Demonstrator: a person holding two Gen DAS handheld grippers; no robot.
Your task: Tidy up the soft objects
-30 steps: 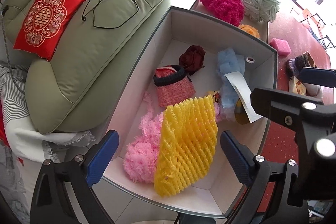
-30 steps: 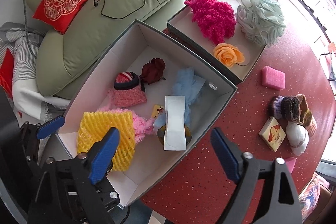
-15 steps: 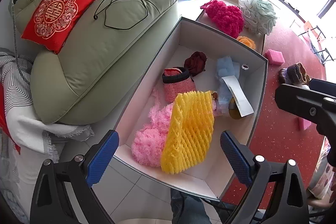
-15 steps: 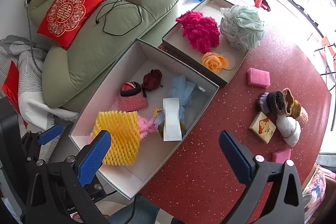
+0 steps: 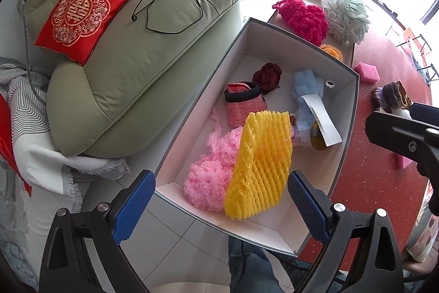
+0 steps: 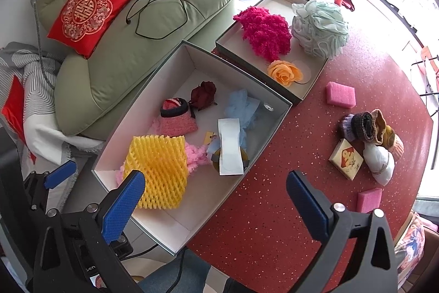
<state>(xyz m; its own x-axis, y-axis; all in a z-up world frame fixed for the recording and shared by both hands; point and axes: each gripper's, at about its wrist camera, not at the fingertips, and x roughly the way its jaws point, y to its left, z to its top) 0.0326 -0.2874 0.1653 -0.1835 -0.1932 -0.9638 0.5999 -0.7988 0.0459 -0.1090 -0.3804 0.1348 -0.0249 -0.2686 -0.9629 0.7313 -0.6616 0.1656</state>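
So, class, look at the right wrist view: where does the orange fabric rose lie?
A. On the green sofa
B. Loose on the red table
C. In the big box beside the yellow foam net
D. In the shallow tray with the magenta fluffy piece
D: the orange rose lies inside the shallow tray, just in front of the magenta fluffy piece.

We drew both grippers back and up from the grey box (image 6: 277, 111); the left gripper (image 5: 221, 206), jaws wide, pulled away from the yellow foam net (image 5: 259, 165), which shrank in view; the right gripper (image 6: 216, 203) rose, revealing more of the red table (image 6: 288, 210).
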